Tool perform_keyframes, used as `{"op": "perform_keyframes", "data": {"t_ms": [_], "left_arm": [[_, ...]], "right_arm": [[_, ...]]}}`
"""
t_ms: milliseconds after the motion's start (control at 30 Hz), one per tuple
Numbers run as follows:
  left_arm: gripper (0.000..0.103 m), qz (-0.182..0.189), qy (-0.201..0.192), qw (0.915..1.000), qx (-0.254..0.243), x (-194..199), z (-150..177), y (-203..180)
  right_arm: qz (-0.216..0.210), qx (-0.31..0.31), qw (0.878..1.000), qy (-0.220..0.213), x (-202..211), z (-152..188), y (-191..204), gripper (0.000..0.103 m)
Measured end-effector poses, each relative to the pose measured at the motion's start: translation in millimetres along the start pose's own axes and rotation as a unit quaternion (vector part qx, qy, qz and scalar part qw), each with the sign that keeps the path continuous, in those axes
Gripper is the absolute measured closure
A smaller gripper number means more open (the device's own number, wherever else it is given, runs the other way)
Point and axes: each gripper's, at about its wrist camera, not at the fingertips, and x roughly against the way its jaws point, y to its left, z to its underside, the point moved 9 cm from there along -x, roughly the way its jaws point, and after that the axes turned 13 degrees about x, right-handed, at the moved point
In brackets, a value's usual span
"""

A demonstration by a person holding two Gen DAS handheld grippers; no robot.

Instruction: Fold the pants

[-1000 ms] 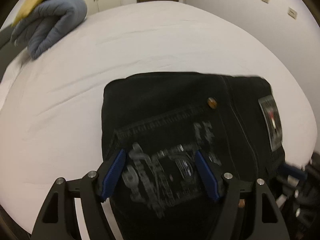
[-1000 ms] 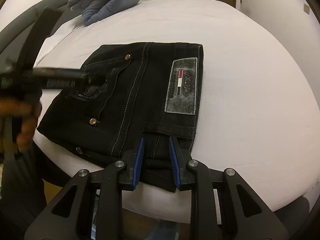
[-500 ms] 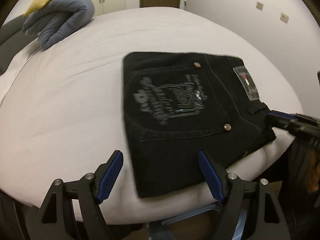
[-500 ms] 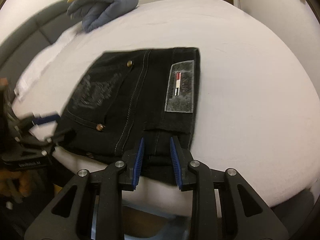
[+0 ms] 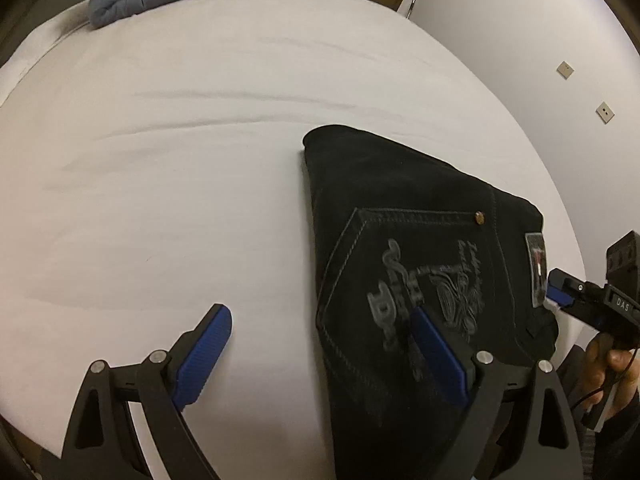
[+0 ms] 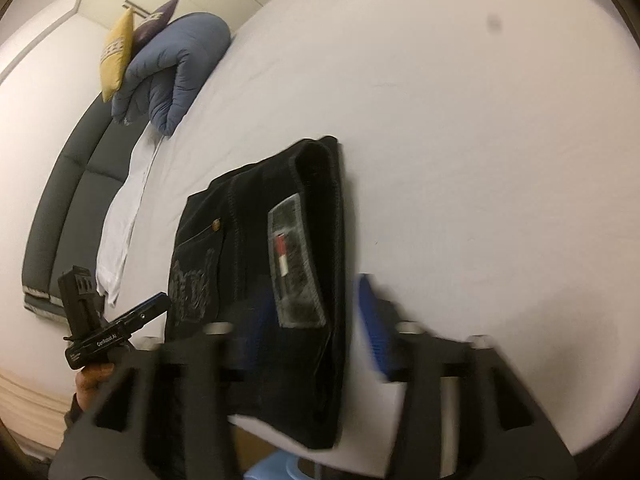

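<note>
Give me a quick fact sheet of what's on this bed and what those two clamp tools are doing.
surface: white bed sheet
garment: black pants, folded into a compact stack, back pocket up
left gripper: open, jaws just widened, one pad over the pants
right gripper: blurred, jaws just opened, astride the pants' edge
far end: blue duvet, yellow pillow

Both grippers open wide
The left gripper (image 5: 320, 356) has just been opening, low in its frame, holding nothing; the right gripper (image 6: 316, 336), low and blurry, has just been opening too, pads off the cloth
</note>
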Motion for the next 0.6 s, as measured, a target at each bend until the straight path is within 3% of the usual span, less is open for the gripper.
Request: {"op": "perform_keyframes", "data": {"t_ms": [100,267,367,467,600], "left_arm": [[0.010,0.033,0.033,0.9989,-0.005,-14.8,4.2,-13.6],[0.010,0.027,0.046,0.9985,-0.014,-29.9,6.7,-22.7],[0.020,0.034,0.053,0.9979,-0.011,-32.8,3.6,-27.6],[0.037,0.048,0.061,0.9970,0.002,-35.3,3.6,-31.0],[0.049,0.043,0.060,0.9972,0.001,-37.9,3.7,-39.0]], "right_arm": [[-0.021,-0.024,0.999,0.006,-17.3,-5.0,-10.8,0.049],[-0.055,-0.052,0.997,0.008,-32.0,-14.3,-18.4,0.050],[-0.075,-0.063,0.995,0.022,-45.7,-20.1,-14.5,0.051],[-0.086,-0.060,0.994,0.035,-59.8,-25.2,-6.7,0.052],[-0.081,-0.062,0.994,0.041,-71.3,-26.9,0.6,0.069]]}}
